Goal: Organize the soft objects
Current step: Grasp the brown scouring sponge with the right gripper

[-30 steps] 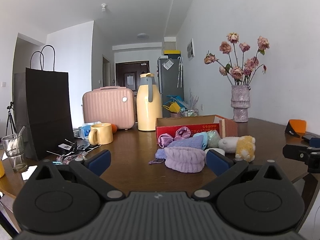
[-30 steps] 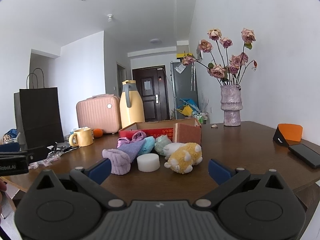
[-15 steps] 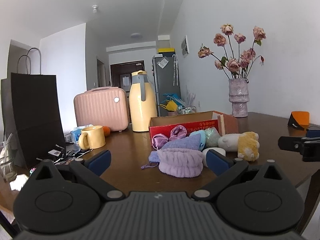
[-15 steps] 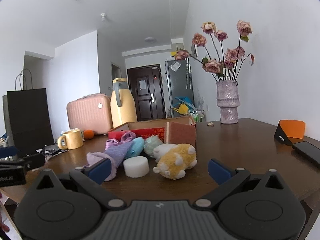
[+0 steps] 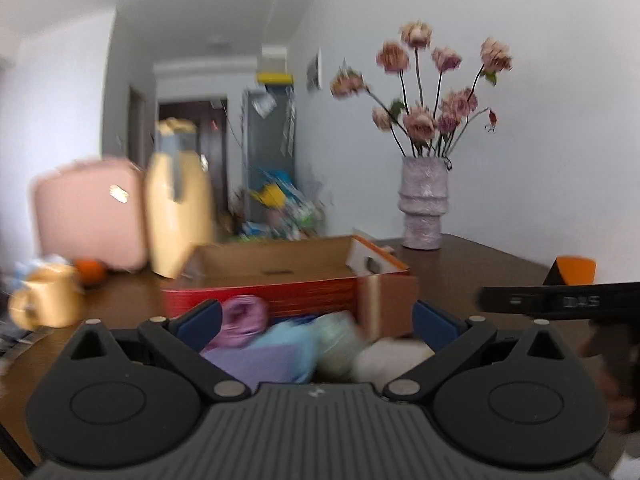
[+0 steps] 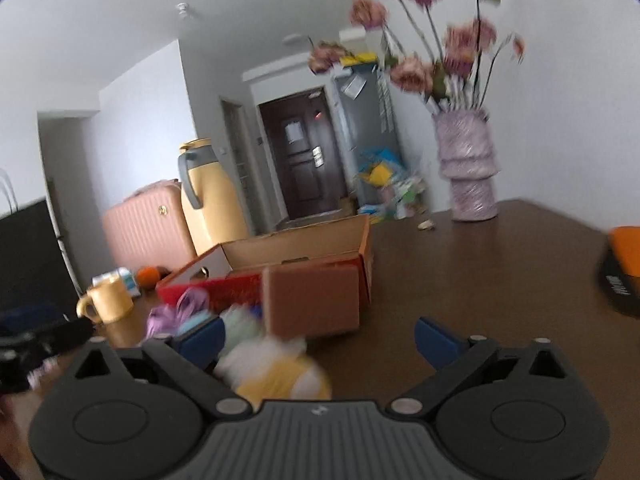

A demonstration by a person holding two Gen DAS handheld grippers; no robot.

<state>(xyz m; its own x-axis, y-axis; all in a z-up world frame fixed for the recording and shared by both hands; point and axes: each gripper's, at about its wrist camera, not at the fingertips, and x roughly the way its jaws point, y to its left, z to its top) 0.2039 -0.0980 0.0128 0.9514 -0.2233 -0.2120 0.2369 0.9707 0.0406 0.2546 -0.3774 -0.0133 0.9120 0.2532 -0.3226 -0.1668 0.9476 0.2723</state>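
A home: dining table (image 6: pixel 500 272), fridge (image 6: pixel 364 136), front door (image 6: pixel 300 156), flower vase (image 5: pixel 424 200).

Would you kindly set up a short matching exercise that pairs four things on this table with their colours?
Things:
1. mug
2. vase
3. suitcase
4. soft toy

Colours:
A. pink
B. yellow and white
C. pale purple
D. plain yellow

Pairs: 1-D, 2-C, 3-A, 4-B
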